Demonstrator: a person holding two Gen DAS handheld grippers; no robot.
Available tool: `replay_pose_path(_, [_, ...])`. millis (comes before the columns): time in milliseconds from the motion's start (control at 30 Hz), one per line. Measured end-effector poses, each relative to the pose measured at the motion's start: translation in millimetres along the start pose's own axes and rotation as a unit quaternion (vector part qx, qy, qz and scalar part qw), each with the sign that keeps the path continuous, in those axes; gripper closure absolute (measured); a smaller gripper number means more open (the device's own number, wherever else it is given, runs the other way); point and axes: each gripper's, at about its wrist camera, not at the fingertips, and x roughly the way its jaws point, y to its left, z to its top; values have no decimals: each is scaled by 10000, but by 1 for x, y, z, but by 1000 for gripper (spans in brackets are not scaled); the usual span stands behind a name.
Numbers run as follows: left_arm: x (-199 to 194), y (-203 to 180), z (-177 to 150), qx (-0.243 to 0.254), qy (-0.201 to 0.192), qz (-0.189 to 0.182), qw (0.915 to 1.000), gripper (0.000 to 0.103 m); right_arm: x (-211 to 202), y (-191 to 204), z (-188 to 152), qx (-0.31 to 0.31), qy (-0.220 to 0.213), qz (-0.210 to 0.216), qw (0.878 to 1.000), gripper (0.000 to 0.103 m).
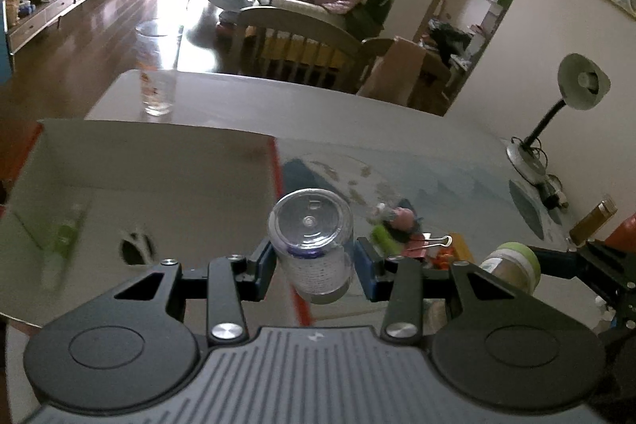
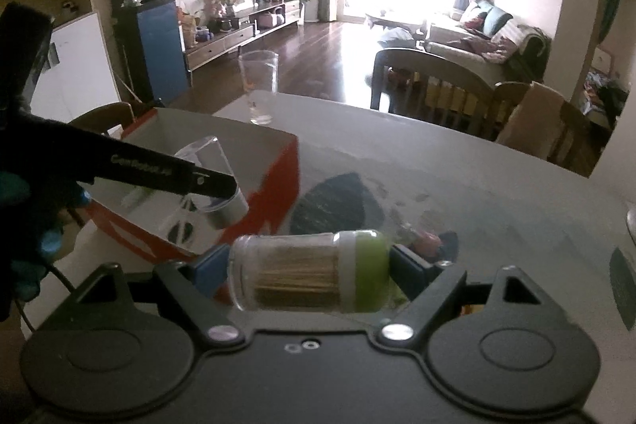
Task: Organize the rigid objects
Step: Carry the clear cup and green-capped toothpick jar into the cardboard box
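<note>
The left gripper [image 1: 314,261] pinches a clear plastic cylindrical bottle with a printed label [image 1: 312,245] between its blue-padded fingers [image 1: 264,267]. The bottle's round transparent end faces the camera, and the bottle hangs above the red edge of an open cardboard box with red outer walls [image 1: 159,161]. In the right wrist view the same bottle [image 2: 214,181] sits tilted over the box's [image 2: 286,161] pale interior.

The right gripper [image 2: 308,273] clamps a clear jar of wooden toothpicks with a light green cap [image 2: 310,275]. The jar lies sideways across the fingers [image 2: 210,267], cap to the right, held above the white counter [image 2: 457,161] just right of the box.

On the counter beyond the fingers lies a small heap of items, among them a metal binder clip [image 1: 435,241] and a green piece [image 1: 379,237], too blurred to name further. A tall clear drinking glass [image 1: 157,74] stands upright near the counter's far edge, behind the box. A desk lamp with a grey shade [image 1: 580,86] stands at the far right.
</note>
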Motion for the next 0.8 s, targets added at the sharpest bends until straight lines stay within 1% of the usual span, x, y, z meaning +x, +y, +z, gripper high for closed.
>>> replay_pose_path(233, [-19,43,2,-26,-58,171,9998,61,19,38,17,-173,-41,87,9998,18])
replay_pose_path(500, [-29,92,6,-68,-40,409,9991,61,47,77,38,-292,-24,159,9994,18])
replay_pose_path(633, [-25,115,11,-64,36,519,9986,61,69,90,46,-375,31,138,9992,18])
replay_pose_path(800, [-8,139,21,-6,187,642,9978,61,106,104,55,-596,103,49,9982,18])
